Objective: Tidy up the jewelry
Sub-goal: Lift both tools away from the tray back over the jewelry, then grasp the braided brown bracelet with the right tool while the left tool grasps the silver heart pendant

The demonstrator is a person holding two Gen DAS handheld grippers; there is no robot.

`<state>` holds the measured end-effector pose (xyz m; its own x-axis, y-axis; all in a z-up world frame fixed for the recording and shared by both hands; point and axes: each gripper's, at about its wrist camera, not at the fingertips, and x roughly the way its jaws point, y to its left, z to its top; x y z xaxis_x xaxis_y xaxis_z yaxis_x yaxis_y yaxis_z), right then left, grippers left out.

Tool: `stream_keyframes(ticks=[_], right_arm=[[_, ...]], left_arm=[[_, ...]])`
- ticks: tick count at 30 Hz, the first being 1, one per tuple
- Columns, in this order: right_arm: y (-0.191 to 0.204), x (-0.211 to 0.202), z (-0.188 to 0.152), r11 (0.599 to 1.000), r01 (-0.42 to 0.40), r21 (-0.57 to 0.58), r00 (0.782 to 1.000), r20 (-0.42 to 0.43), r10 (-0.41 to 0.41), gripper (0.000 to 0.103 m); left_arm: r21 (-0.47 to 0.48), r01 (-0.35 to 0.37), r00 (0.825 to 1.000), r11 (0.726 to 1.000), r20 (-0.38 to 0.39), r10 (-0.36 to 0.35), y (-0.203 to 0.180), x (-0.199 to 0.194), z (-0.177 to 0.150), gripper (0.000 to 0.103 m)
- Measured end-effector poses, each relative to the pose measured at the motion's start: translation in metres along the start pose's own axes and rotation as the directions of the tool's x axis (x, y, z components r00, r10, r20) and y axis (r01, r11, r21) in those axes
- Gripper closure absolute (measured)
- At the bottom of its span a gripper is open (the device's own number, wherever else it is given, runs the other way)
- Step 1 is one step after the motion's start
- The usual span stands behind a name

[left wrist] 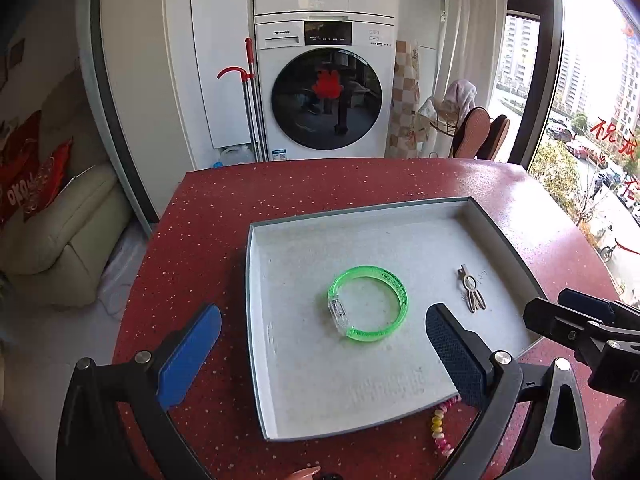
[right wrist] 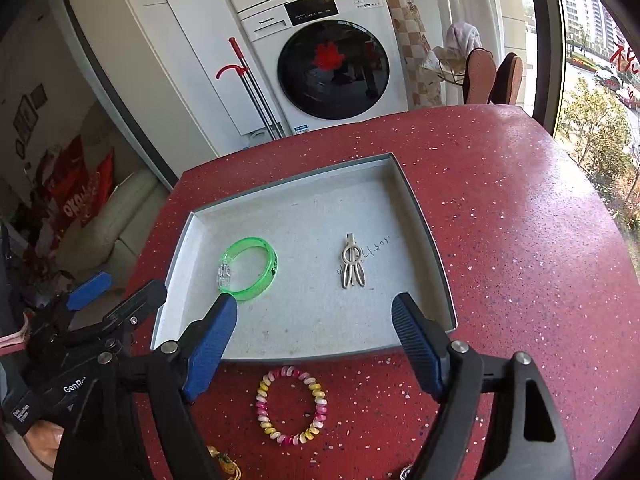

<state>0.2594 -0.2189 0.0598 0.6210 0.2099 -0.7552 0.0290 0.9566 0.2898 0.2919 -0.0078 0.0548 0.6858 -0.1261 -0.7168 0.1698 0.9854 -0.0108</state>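
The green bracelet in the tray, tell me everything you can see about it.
The green bracelet is a see-through, bright green open ring, plastic by the look of it, with a clear blocky section closing one side and dark lettering along the band. It lies flat on the pale floor of the tray, left of a silver clip and apart from it. Nothing grips it.

Both wrist cameras are looking steeply down and forward along their own blue fingers, hovering close above the red table. The left view is sitting left of the grey tray, the right view nearer its right side. The 2 views are sharing the tray and washing machine.
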Motion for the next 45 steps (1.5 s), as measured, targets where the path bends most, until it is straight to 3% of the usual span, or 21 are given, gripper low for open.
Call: stream_keyframes(ticks=[4,13,22,30,37,45], right_arm=[[0.008,-0.020,-0.016,1.000,-0.014,-0.024,1.000,0.024,0.015,0.000],[0.031,-0.057,-0.056,0.997,-0.043,-0.066,0.996,0.075,0.048,0.000],[0.039,-0.066,-0.098,0.994,-0.006,-0.106,1.000,-0.029,0.003,0.000],[0.034,-0.070,-0.129,0.991,0.018,-0.130,0.997,-0.077,-0.028,0.000],[0.024,-0.072,-0.149,0.989,0.054,-0.135,0.994,-0.085,-0.066,0.000],[-0.001,-0.086,-0.154,0.988,0.107,-0.108,0.992,-0.052,-0.113,0.000]], left_arm=[[-0.022,0.022,1.000,1.000,0.011,-0.021,0.009,-0.026,-0.015,0.000],[-0.024,0.083,0.996,0.996,0.030,-0.082,0.016,-0.079,-0.065,0.000],[-0.014,0.018,0.998,1.000,0.062,-0.017,0.015,-0.114,-0.115,0.000],[-0.008,-0.047,0.999,0.999,0.021,0.047,0.017,-0.113,-0.146,0.000],[-0.063,0.007,0.999,0.998,-0.049,-0.010,0.021,-0.108,-0.170,0.000],[-0.097,-0.021,0.997,0.995,-0.074,0.014,0.025,-0.106,-0.182,0.000]])
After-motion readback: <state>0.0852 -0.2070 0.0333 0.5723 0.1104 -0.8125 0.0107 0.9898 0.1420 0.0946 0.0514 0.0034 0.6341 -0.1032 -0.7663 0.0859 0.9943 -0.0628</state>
